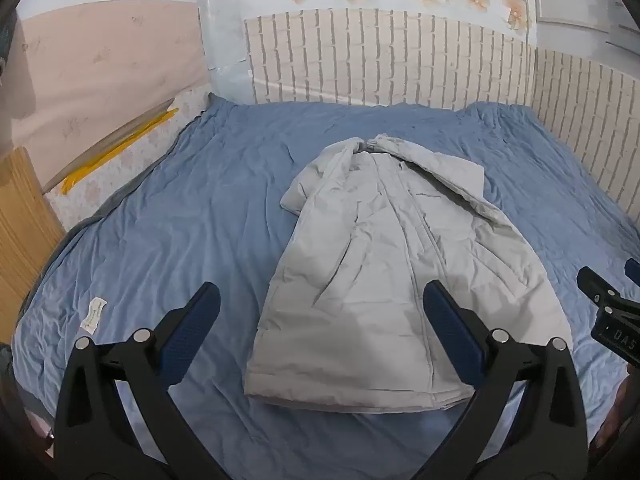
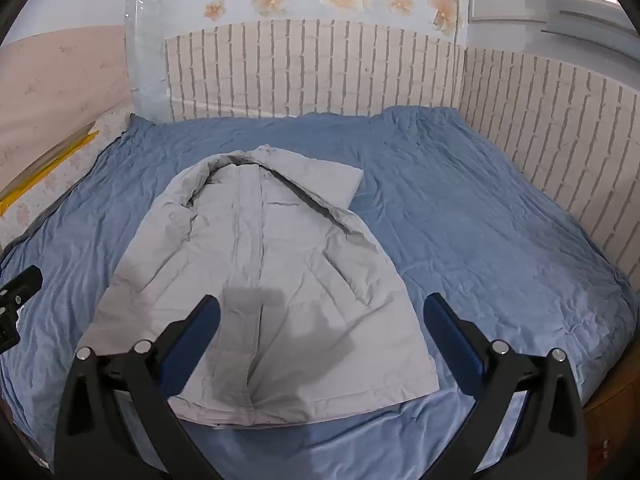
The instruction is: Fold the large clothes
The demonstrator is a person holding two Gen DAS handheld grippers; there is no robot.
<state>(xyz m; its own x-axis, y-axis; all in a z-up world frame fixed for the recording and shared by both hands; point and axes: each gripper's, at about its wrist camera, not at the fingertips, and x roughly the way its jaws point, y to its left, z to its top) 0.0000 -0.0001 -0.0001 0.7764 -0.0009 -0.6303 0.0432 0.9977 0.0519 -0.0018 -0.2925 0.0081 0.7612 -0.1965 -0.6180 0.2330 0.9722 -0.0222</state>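
While my left gripper [image 1: 320, 336] and right gripper [image 2: 320, 336] hover wide open and empty, a grey padded coat [image 1: 384, 248] lies mid-bed [image 1: 168, 208]. It looks soft, bulky and slippery; I'd pinch its near hem corners.

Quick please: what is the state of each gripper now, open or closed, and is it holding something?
Left gripper: open, holding nothing, above the grey coat.
Right gripper: open, holding nothing, above the same coat.

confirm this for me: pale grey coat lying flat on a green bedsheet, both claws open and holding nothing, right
One thing is off: the bedsheet is blue, not green, as the right wrist view shows. The rest stands: the pale grey coat lies flat, and the left claw and right claw are open, holding nothing.
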